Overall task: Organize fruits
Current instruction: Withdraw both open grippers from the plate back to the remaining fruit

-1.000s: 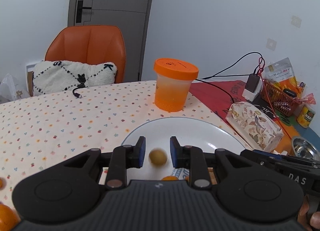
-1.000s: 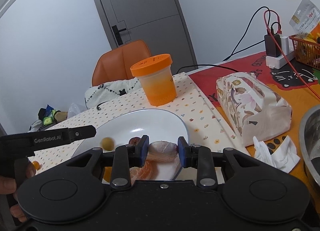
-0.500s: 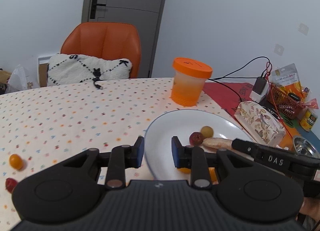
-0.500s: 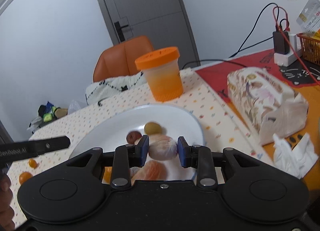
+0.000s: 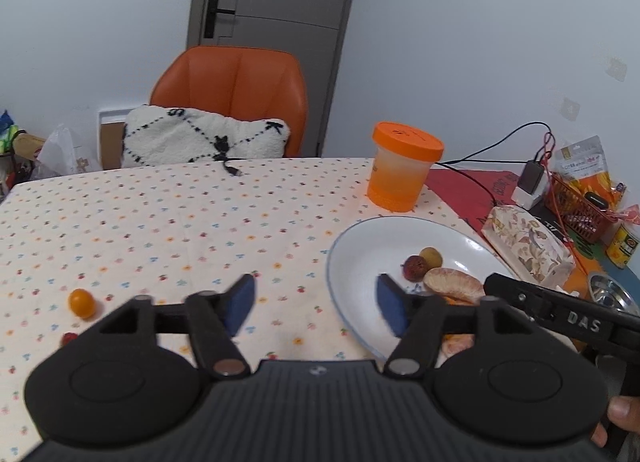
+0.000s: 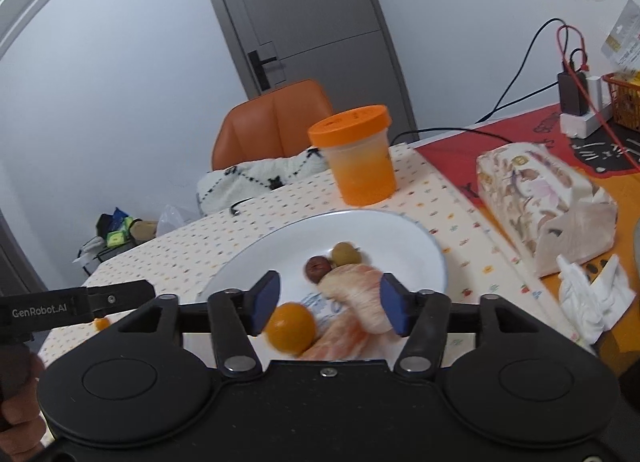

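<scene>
The left hand-held gripper (image 5: 316,304) is held wide open above the tabletop (image 5: 160,230), with nothing between its blue pads (image 5: 240,302); the gap spans the left rim of the plate (image 5: 340,254). The right hand-held gripper (image 6: 328,304) is also spread open, low over the plate (image 6: 424,246), and no fruit is clamped in it. Its right pad (image 6: 394,310) is seen just beside a peeled segment (image 6: 360,290), though contact cannot be told.

On the plate a red fruit (image 6: 317,268) and a green fruit (image 6: 345,254) are seen touching each other, with the pale peeled segment just beside them. A second, orange-pink segment (image 6: 340,338) and a round orange fruit (image 6: 290,328) are seen nearer the camera, the orange one blurred.

Off the plate, well apart from it to the left, a small orange fruit (image 5: 82,303) is left on the dotted cloth, and a small red fruit (image 5: 69,338) is seen near it, partly hidden by the gripper body.

An orange-lidded jar (image 5: 402,166) is stood upright beyond the plate. A tissue pack (image 6: 544,210) is laid to the right of the plate, with crumpled tissue (image 6: 592,302) beside it. An orange chair (image 5: 232,98) with a white cushion (image 5: 200,140) is set behind the tabletop.
</scene>
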